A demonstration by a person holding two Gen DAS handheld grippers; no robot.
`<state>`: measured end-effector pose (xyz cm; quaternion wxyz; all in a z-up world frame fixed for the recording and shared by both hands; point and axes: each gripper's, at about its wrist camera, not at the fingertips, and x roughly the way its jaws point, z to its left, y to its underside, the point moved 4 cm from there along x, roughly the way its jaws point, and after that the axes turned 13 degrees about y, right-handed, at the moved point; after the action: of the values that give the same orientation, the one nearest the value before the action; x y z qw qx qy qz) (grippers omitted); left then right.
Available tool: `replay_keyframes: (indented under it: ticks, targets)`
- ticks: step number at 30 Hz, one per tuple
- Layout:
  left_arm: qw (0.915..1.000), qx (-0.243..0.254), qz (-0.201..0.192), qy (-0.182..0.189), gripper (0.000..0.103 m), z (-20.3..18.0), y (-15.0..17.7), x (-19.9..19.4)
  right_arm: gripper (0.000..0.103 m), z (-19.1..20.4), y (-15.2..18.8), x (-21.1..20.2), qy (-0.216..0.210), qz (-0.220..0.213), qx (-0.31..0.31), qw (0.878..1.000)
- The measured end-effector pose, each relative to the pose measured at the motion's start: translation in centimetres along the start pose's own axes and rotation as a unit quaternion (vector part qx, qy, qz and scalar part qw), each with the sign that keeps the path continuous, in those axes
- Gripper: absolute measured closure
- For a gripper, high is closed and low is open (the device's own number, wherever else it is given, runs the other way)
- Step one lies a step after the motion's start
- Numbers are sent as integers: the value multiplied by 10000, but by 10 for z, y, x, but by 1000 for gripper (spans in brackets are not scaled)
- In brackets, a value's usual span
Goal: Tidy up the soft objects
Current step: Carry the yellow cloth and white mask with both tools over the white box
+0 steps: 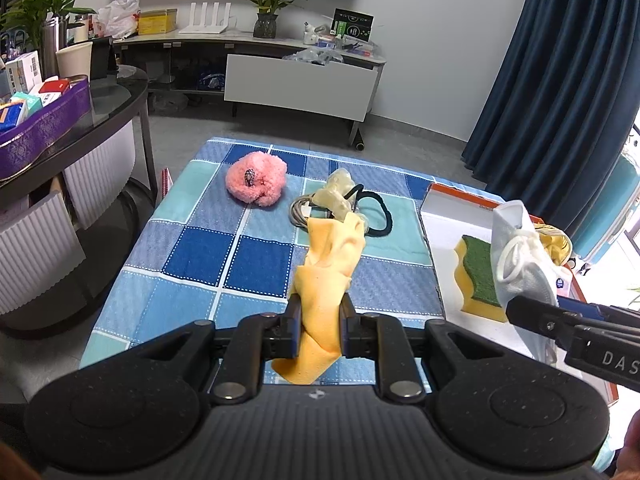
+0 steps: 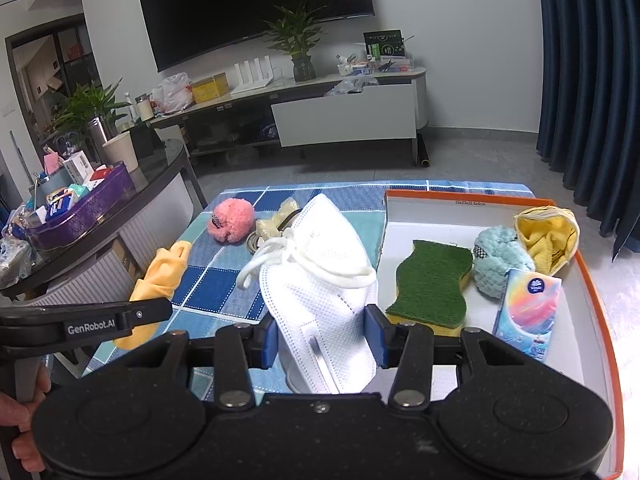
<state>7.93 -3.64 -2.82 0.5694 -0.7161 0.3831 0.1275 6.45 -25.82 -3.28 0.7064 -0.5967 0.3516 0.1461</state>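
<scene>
My left gripper [image 1: 320, 312] is shut on a yellow cloth [image 1: 328, 256], which hangs above the blue checked tablecloth [image 1: 192, 264]; the same yellow cloth [image 2: 160, 276] shows at the left of the right wrist view. My right gripper [image 2: 325, 334] is shut on a white face mask [image 2: 320, 288], held up beside the orange-rimmed white tray [image 2: 596, 292]. In the tray lie a green and yellow sponge [image 2: 432, 284], a light blue fluffy ball [image 2: 500, 256], a yellow pouch [image 2: 548, 240] and a tissue pack [image 2: 526, 312]. A pink fluffy ball [image 1: 256, 182] rests far left on the cloth.
A coiled cable, a black hair band [image 1: 380, 216] and pale crumpled gloves [image 1: 340, 196] lie at mid table. A dark round table [image 1: 100, 108] with a purple box of small packs stands to the left. A TV stand and blue curtain are behind.
</scene>
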Motion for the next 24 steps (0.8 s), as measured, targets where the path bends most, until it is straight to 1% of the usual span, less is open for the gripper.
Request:
replay_keyframes:
  ticks: [14, 24]
  targets:
    - [9999, 69, 36, 113, 83, -12, 8, -2, 49, -8, 3, -14, 80, -59, 71, 9999]
    - [9998, 114, 73, 169, 83, -17, 9, 0, 49, -11, 2, -16, 107, -70, 102, 9999]
